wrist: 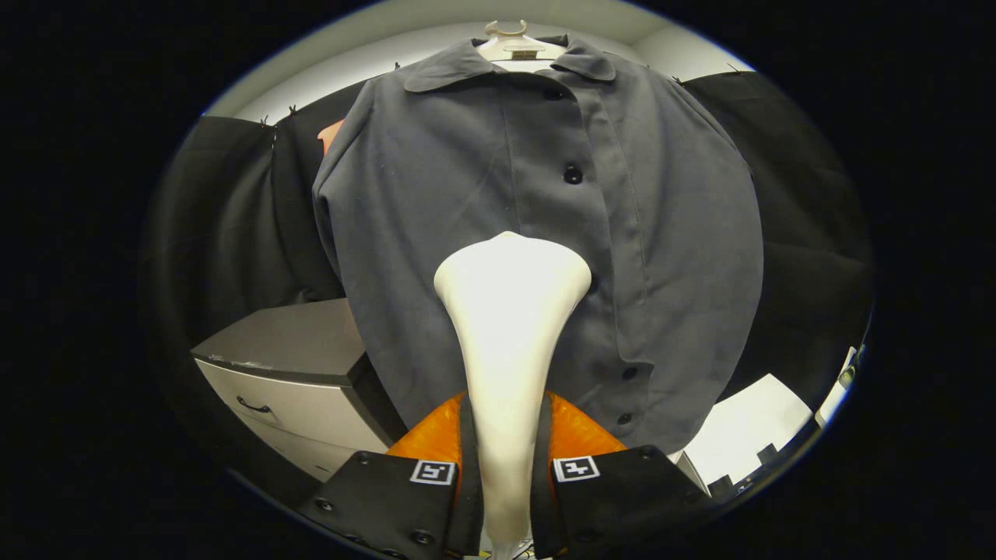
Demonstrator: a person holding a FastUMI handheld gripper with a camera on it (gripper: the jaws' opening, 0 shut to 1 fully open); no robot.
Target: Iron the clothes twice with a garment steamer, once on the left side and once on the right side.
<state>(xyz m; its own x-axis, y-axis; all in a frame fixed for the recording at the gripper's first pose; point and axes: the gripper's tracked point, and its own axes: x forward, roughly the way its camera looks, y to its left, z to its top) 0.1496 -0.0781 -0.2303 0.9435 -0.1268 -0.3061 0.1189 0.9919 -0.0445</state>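
Fingers of the gripper (pixel 504 482) clamp the handle of a white garment steamer (pixel 510 311), whose wide head reaches ahead to the middle of a grey buttoned shirt (pixel 436 202) on a hanger (pixel 510 39), with a grey drawer cabinet (pixel 288 365) beside its hem.

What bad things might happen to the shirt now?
The steamer, clamped between the gripper fingers, has its head on the grey shirt near the button row; resting there too long might overheat the cloth. The head could also snag a button. A push might swing the shirt on its hanger.
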